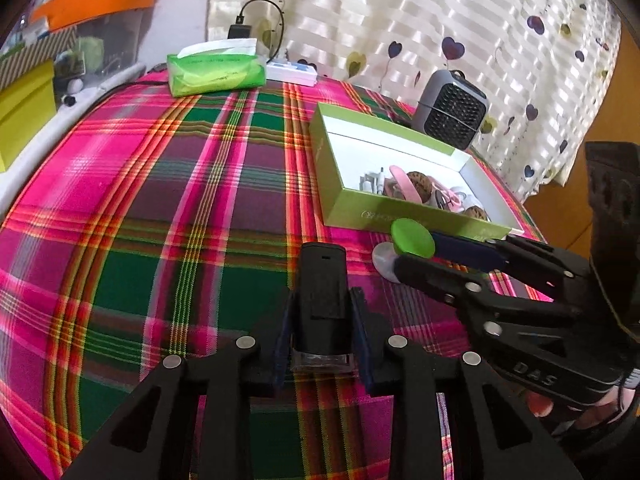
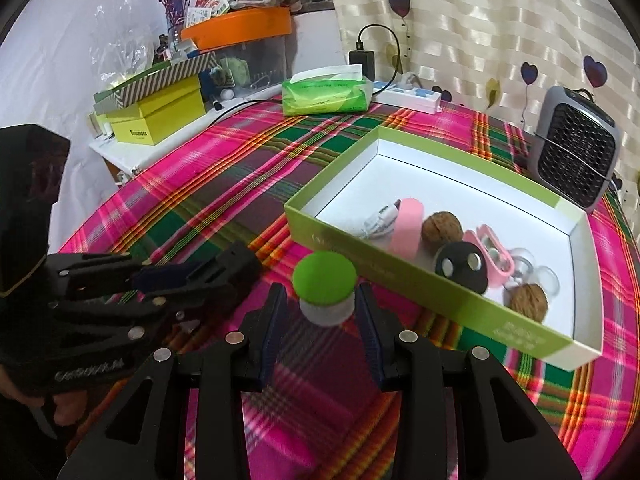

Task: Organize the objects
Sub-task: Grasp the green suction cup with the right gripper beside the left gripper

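A plaid cloth (image 2: 224, 184) in pink, green and red is covering the tabletop. At its far edge a green tissue pack (image 2: 326, 94) is lying with a white sheet sticking up, and a white power strip (image 2: 408, 96) is sitting just right of it, with a black charger (image 2: 362, 62) plugged in behind. A small grey fan heater (image 2: 574, 148) is standing at the far right. A striped curtain (image 2: 480, 20) with heart prints is hanging behind. On the far left, yellow boxes (image 2: 160, 118) and an orange-lidded bin (image 2: 240, 28) are crowding a side shelf.
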`<action>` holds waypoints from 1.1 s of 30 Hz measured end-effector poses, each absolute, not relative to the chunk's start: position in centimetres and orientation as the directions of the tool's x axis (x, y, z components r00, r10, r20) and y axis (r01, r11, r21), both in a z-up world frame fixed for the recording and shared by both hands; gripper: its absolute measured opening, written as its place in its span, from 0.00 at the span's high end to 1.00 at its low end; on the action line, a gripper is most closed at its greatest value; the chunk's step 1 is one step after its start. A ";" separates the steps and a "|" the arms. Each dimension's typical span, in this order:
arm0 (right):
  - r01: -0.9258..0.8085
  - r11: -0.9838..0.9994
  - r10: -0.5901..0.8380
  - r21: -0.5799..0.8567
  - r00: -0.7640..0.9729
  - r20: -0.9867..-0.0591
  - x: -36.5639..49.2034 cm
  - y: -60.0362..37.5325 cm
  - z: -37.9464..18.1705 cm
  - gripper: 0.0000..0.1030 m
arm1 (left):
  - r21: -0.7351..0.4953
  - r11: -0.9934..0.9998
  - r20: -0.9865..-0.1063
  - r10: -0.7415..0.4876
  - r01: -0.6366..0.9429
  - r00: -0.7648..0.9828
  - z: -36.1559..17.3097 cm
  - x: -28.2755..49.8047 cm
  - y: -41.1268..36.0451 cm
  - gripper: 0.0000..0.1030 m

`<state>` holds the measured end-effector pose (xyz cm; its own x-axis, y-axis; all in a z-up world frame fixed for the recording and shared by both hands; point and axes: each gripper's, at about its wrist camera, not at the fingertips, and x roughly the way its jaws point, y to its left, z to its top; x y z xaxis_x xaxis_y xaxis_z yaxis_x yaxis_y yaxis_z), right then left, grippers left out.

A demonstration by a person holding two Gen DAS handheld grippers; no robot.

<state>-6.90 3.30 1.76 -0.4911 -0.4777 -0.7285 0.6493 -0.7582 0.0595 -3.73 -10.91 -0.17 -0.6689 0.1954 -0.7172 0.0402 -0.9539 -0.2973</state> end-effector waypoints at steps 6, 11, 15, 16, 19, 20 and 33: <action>0.641 -0.766 -0.458 0.046 -0.494 -0.739 -7.6 2.4 1.5 0.64 | -0.313 -0.949 -0.712 0.214 0.030 -0.669 -0.2 -3.7 -10.9 0.75; 0.643 -0.765 -0.451 0.038 -0.493 -0.743 -7.7 2.2 1.3 0.65 | -0.319 -0.948 -0.710 0.223 0.022 -0.668 -0.2 -3.7 -10.9 0.75; 0.644 -0.764 -0.458 0.041 -0.496 -0.738 -7.5 2.4 1.4 0.66 | -0.319 -0.948 -0.710 0.225 0.020 -0.667 -0.2 -3.7 -10.8 0.75; 0.645 -0.763 -0.459 0.042 -0.496 -0.737 -7.5 2.4 1.4 0.66 | -0.318 -0.948 -0.710 0.225 0.020 -0.667 -0.1 -3.7 -10.8 0.75; 0.648 -0.760 -0.472 0.054 -0.494 -0.730 -7.2 2.8 1.7 0.66 | -0.313 -0.950 -0.710 0.223 0.016 -0.668 -0.1 -3.7 -10.7 0.75; 0.648 -0.759 -0.476 0.056 -0.494 -0.728 -7.0 2.9 1.7 0.66 | -0.307 -0.952 -0.709 0.219 0.014 -0.670 0.0 -3.6 -10.6 0.75; 0.636 -0.765 -0.518 0.099 -0.517 -0.682 -5.4 6.5 3.6 0.66 | -0.243 -0.969 -0.685 0.200 -0.039 -0.701 1.5 -2.7 -7.2 0.75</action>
